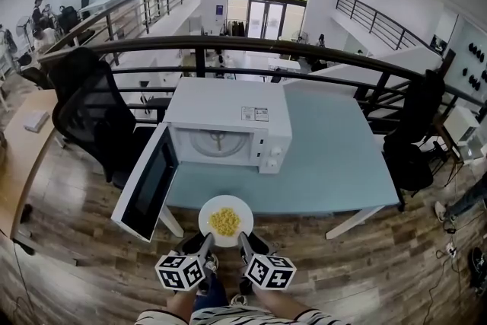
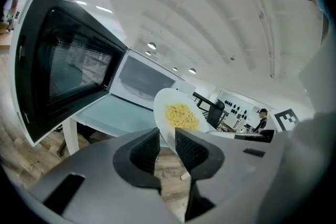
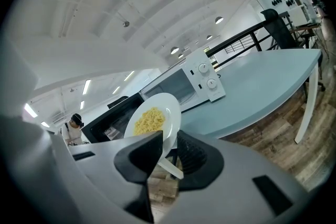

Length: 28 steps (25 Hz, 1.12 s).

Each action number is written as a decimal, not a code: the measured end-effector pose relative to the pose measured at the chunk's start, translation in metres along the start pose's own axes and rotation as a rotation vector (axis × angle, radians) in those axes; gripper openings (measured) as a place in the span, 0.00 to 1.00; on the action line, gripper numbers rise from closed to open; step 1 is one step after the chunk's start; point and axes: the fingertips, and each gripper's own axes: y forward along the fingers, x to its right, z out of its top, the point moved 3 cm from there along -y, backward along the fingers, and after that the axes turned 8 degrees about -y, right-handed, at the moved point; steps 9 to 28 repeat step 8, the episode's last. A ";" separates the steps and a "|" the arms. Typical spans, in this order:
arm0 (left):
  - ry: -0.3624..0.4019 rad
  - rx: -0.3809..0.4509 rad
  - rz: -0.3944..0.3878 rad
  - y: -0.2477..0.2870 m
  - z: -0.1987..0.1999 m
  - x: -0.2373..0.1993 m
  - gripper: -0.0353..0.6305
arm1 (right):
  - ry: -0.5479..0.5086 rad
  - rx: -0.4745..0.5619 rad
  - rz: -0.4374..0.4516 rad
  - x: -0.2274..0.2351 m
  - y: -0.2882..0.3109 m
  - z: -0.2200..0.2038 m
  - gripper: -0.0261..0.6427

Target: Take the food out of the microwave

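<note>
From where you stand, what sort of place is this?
Probably an open-plan office or lab, up on a mezzanine: a black railing overlooks desks on a lower floor, a mesh office chair stands nearby, and a microwave sits on a pale blue table.

Table (image 1: 335, 156): one.
Microwave (image 1: 228, 118): one, at the table's left end. Its door (image 1: 148, 183): one, open past the table's left front corner. Knobs (image 1: 275, 151) on its panel: two. Turntable (image 1: 219, 141) inside: one.
Plate (image 1: 207, 218): one, at the table's front edge. Food (image 1: 225, 221): one yellow heap on it.
Grippers: two, the left gripper (image 1: 204, 241) and the right gripper (image 1: 243, 240). Marker cubes (image 1: 181, 272): two, one per gripper.
Black office chairs: two clear ones, the left chair (image 1: 87, 114) off the table's left edge and the right chair (image 1: 415, 125) off its right edge. Anything further back is too small to count.
Railing (image 1: 251, 46): one, behind the table's back edge.
</note>
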 end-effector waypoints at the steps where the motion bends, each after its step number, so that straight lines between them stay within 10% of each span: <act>1: 0.001 0.000 -0.001 0.000 0.000 0.000 0.21 | -0.001 0.000 -0.001 0.000 -0.001 0.000 0.18; 28: 0.005 -0.001 -0.011 0.003 -0.001 0.002 0.21 | -0.005 0.004 -0.003 0.004 0.000 0.001 0.18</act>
